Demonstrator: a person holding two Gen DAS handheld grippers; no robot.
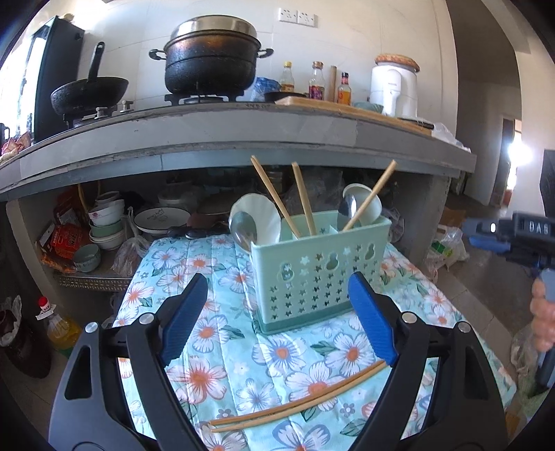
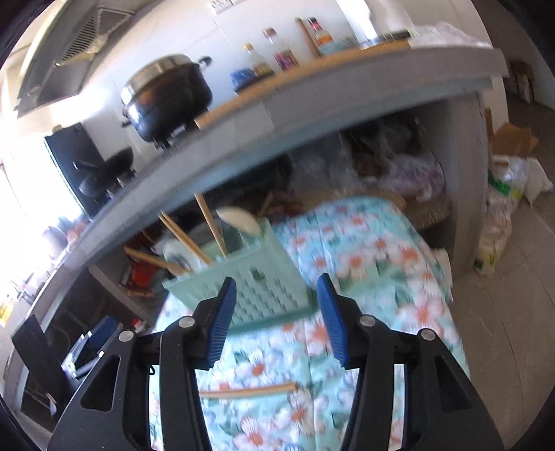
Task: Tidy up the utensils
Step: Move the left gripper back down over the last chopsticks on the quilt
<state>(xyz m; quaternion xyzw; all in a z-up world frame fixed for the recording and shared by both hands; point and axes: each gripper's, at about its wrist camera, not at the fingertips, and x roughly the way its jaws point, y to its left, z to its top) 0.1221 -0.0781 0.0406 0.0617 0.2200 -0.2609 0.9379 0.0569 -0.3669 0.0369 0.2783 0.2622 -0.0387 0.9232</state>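
On the floral cloth (image 1: 222, 354), the left gripper (image 1: 277, 319) hangs spread wide and empty, with the loose chopsticks (image 1: 298, 399) at its six o'clock and the green caddy (image 1: 319, 270) at twelve, while the right gripper (image 2: 275, 319), equally agape, frames the caddy's base.

a home kitchen. a grey worktop (image 1: 242, 121) carries a gas stove with a big black pot (image 1: 212, 64) and a wok (image 1: 88, 92), sauce bottles (image 1: 316, 81) and a white appliance (image 1: 393, 88) against a tiled wall with sockets (image 1: 297, 16). bowls and plates (image 1: 107, 222) are stacked on the shelf beneath. a range hood (image 2: 79, 45) hangs above the stove.
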